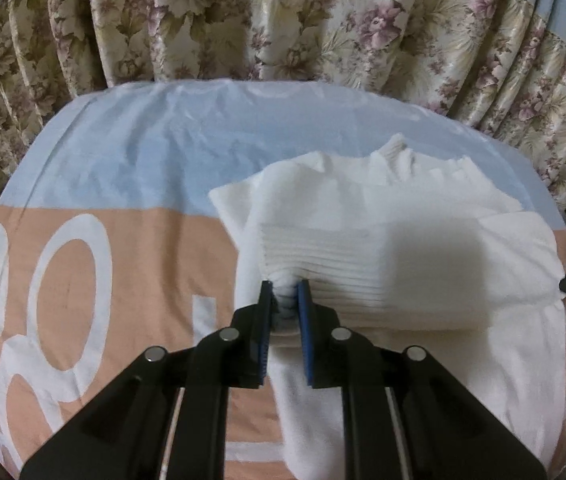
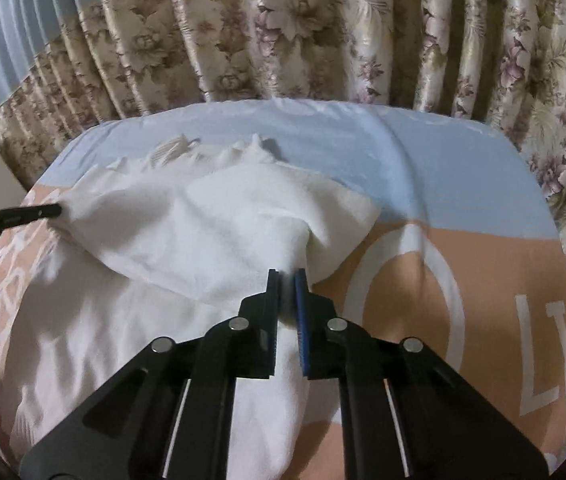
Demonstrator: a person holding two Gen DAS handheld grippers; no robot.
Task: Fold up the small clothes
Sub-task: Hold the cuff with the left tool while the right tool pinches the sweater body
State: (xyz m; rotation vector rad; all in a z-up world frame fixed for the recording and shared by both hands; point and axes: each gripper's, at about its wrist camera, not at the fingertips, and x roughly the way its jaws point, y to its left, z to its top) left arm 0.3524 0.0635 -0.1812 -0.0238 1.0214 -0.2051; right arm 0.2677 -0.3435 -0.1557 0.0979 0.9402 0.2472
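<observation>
The far half of the blue and peach sheet point(image 1: 131, 152) is left bare up to the floral curtain point(image 1: 283, 20), by which passage beyond the far edge is closed off. The middle is taken up by the white garment point(image 1: 423, 240), whose bunched cloth is raised between the left gripper point(image 1: 285, 296) and the right gripper point(image 2: 286, 282). Open sheet is offered on each outer side, left and right of the garment.

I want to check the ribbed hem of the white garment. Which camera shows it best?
The left wrist view: the ribbed hem of the white garment fills its centre, bunched in the left gripper. The right wrist view shows no ribbing clearly.
</observation>
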